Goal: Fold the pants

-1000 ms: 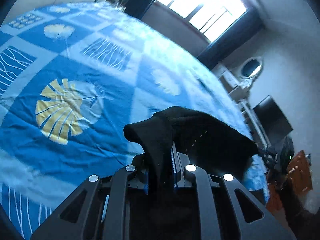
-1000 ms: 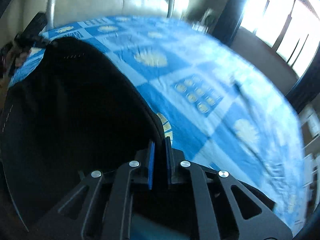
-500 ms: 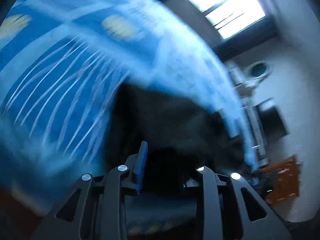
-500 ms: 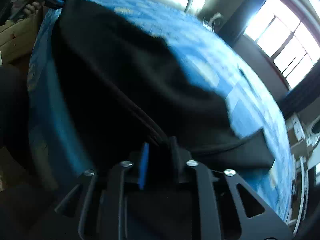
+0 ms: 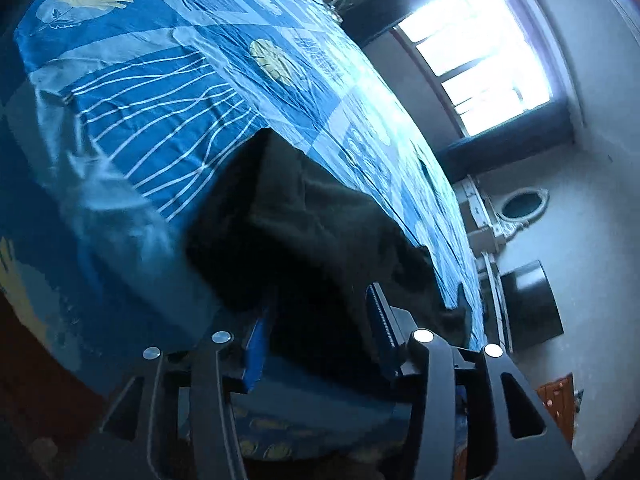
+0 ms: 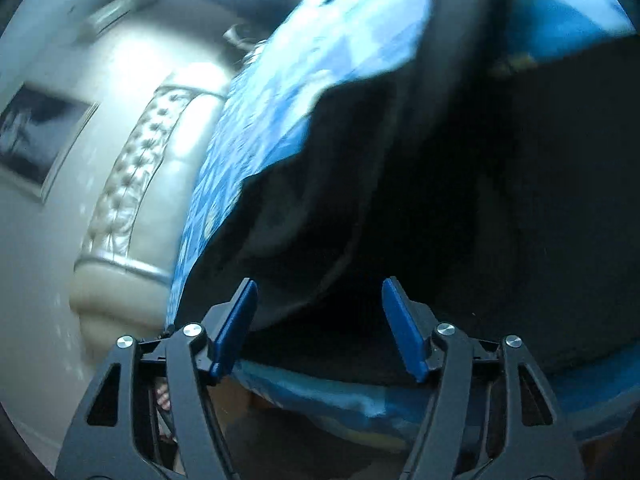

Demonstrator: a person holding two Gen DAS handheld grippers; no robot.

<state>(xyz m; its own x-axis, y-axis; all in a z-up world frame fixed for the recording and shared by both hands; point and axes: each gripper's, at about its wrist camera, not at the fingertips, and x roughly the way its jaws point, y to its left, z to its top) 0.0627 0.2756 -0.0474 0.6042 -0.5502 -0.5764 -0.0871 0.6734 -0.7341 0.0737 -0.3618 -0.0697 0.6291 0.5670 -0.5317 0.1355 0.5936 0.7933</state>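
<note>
Lying bunched near the bed's near edge, the black pants [image 5: 320,216] rest on the blue patterned bedspread [image 5: 168,92] (folds too dark to read). The left gripper [image 5: 320,320] and the right gripper [image 6: 318,312] both point at the cloth with jaws spread wide, gripping nothing. A tufted headboard [image 6: 132,184] stands at the bed's far end, a bright window [image 5: 484,52] beyond its side.

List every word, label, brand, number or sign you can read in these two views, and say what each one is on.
None can be read.
The blue bedspread carries only leaf and line patterns, no lettering.
The black pants show no label.
The framed picture on the wall is too blurred to tell whether it holds text.
</note>
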